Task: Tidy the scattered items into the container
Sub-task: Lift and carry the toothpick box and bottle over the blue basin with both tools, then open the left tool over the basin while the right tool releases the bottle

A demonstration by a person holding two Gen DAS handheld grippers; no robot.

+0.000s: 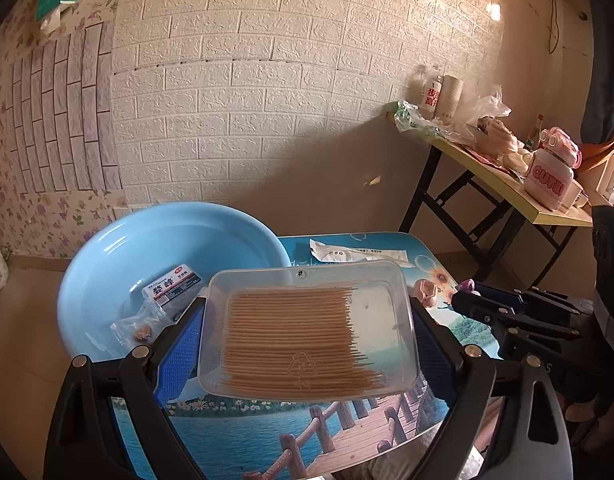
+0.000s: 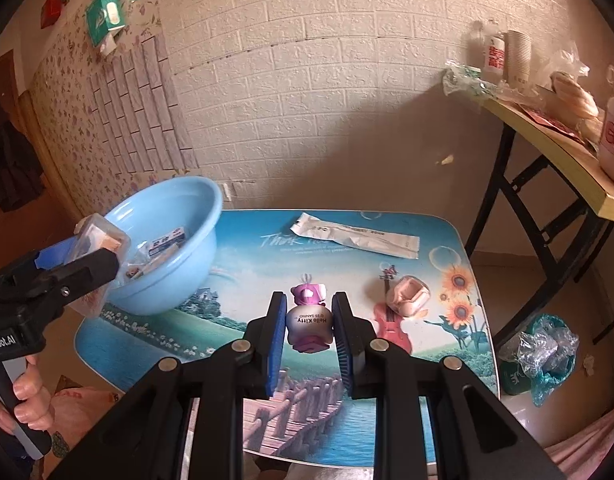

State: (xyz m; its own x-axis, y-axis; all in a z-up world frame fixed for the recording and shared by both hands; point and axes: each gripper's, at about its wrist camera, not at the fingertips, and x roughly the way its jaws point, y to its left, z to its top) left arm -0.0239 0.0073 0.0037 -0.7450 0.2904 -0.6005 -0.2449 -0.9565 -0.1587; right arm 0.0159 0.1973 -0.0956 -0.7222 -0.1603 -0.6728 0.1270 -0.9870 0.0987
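My left gripper [image 1: 307, 312] is shut on a clear plastic box of toothpicks [image 1: 307, 332], held flat above the table just right of the light blue basin [image 1: 107, 264]. In the right wrist view that box [image 2: 101, 240] hangs at the basin's [image 2: 187, 240] near rim. The basin holds a labelled packet [image 1: 175, 284] and small wrapped items. My right gripper [image 2: 309, 320] is shut on a small Hello Kitty bottle [image 2: 309, 320] with a purple cap, lifted over the table's middle. A white sachet [image 2: 355, 234] and a pink case [image 2: 409, 296] lie on the table.
The low table [image 2: 447, 240] has a printed scenery top. A folding table [image 2: 555, 152] with bottles, cups and bags stands at the right. A green bin with plastic bags [image 2: 539, 356] sits on the floor by the table's right edge. A hand [image 2: 31, 400] grips the left tool.
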